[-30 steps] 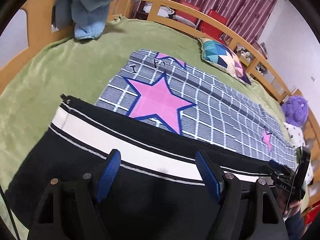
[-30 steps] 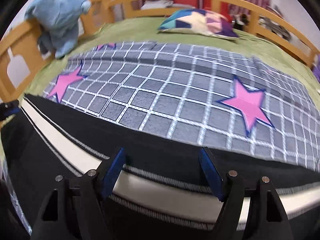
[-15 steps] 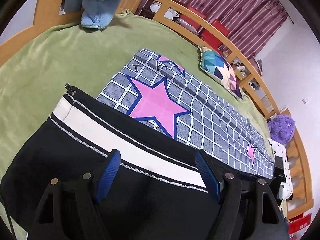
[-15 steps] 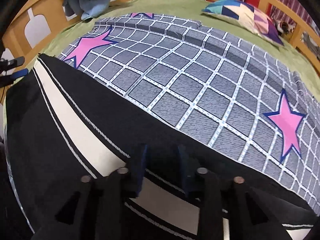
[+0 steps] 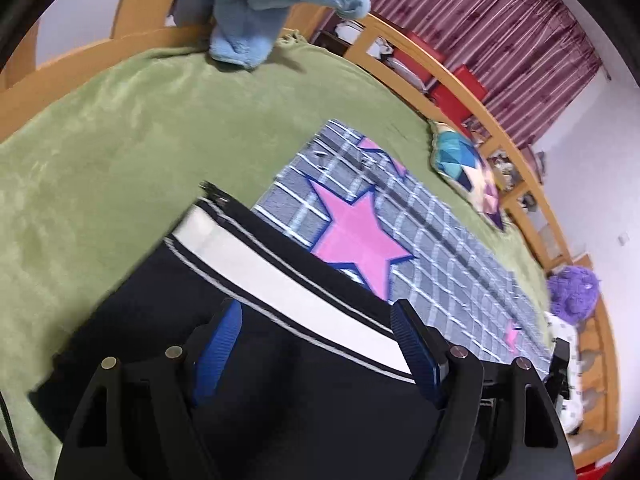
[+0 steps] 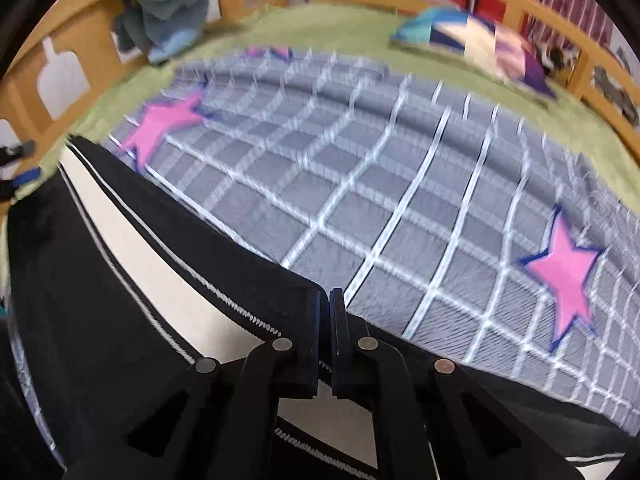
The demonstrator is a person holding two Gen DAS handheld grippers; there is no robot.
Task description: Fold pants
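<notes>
Black pants [image 5: 168,320] with a white side stripe [image 5: 288,280] lie on a bed, over the near edge of a grey checked cloth with pink stars [image 5: 360,236]. My left gripper [image 5: 316,344] is open, its blue-padded fingers [image 5: 412,344] spread above the black fabric near the stripe. In the right wrist view my right gripper [image 6: 329,308] is shut on the pants [image 6: 100,300], its jaws pressed together at the black edge beside the white stripe [image 6: 152,264].
A green blanket [image 5: 120,140] covers the bed inside a wooden rail [image 5: 472,92]. A blue plush toy [image 5: 260,8] hangs on the rail at the back left. A patterned pillow [image 5: 468,164] and a purple plush [image 5: 572,288] lie to the right.
My right gripper has closed from wide open onto the pants' edge. My left gripper stayed open and moved closer over the pants.
</notes>
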